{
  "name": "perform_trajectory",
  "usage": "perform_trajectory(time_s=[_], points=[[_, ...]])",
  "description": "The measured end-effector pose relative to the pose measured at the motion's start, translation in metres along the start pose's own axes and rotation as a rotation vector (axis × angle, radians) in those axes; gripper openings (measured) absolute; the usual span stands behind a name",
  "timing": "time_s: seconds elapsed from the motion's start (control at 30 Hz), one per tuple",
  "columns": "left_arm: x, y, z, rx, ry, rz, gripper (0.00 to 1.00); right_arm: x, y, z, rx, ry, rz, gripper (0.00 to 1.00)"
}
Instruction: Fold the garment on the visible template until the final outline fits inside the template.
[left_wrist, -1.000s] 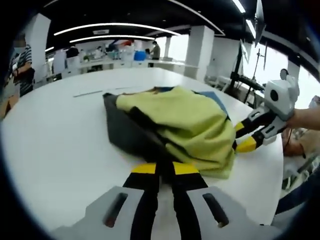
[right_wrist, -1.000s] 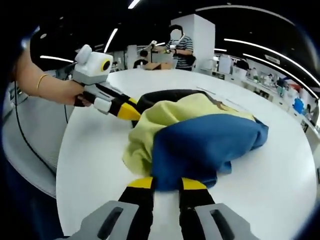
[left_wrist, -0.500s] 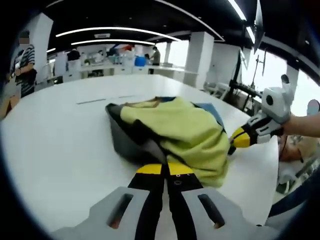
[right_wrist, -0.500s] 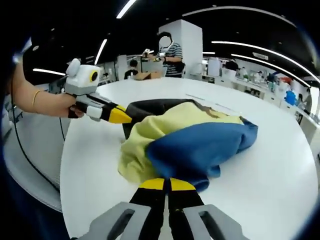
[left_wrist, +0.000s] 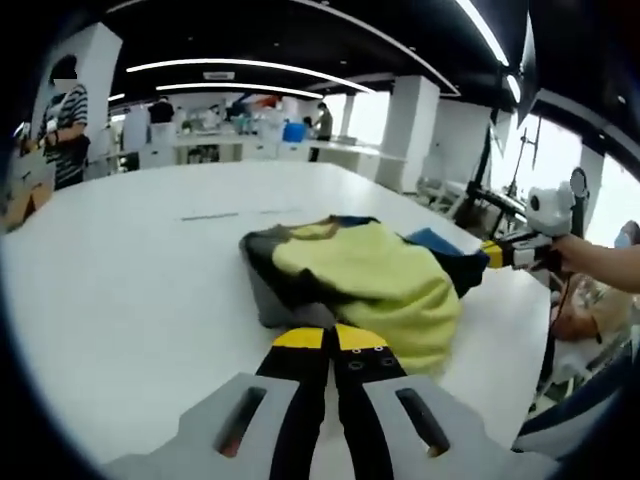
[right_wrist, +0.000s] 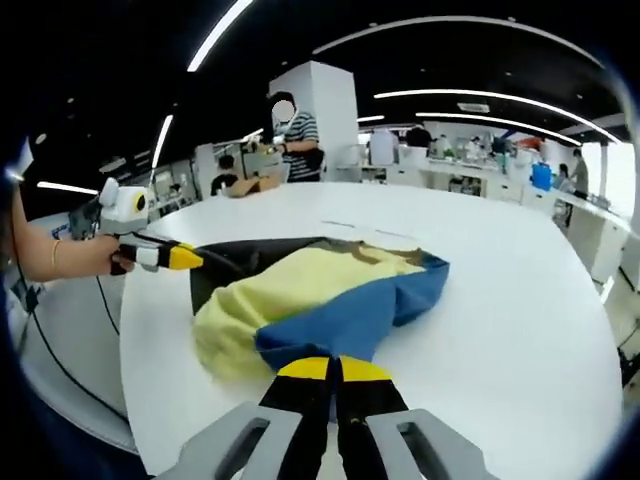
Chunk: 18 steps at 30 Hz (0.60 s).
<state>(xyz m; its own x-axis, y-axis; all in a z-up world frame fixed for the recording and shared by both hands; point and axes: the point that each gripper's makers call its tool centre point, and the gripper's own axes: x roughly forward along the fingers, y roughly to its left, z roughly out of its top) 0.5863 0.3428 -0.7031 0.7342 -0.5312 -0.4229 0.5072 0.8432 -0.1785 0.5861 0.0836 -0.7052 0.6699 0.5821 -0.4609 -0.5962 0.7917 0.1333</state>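
Note:
A garment in yellow (left_wrist: 375, 280), dark grey (left_wrist: 268, 290) and blue (right_wrist: 350, 318) lies bunched and drawn out on a round white table (left_wrist: 130, 290). My left gripper (left_wrist: 330, 338) is shut on its dark grey edge. In the right gripper view that same left gripper (right_wrist: 190, 259) pinches the black edge at the left. My right gripper (right_wrist: 322, 366) is shut on the blue part. From the left gripper view, the right gripper (left_wrist: 487, 255) grips the far dark corner at the right. Thin dark marks (left_wrist: 240, 213) lie on the table beyond the garment.
The table's rim (right_wrist: 140, 400) runs close to both hands. A person in a striped shirt (right_wrist: 297, 135) stands behind the table. Benches with equipment (left_wrist: 250, 140) line the back, and stands (left_wrist: 490, 175) rise at the right.
Both grippers closed on the garment and drew apart, each backing away from it. The garment now lies longer and flatter between them.

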Motion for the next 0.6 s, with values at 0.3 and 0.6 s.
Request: perform_trajectory(time_s=[0.3, 0.6], points=[[-0.018, 0.043, 0.004, -0.037, -0.002, 0.087, 0.00, -0.023, -0.043, 0.006, 0.081, 0.006, -0.108, 0.00], [-0.026, 0.087, -0.004, -0.050, 0.035, 0.192, 0.00, -0.040, -0.073, 0.007, 0.114, 0.023, -0.221, 0.00]])
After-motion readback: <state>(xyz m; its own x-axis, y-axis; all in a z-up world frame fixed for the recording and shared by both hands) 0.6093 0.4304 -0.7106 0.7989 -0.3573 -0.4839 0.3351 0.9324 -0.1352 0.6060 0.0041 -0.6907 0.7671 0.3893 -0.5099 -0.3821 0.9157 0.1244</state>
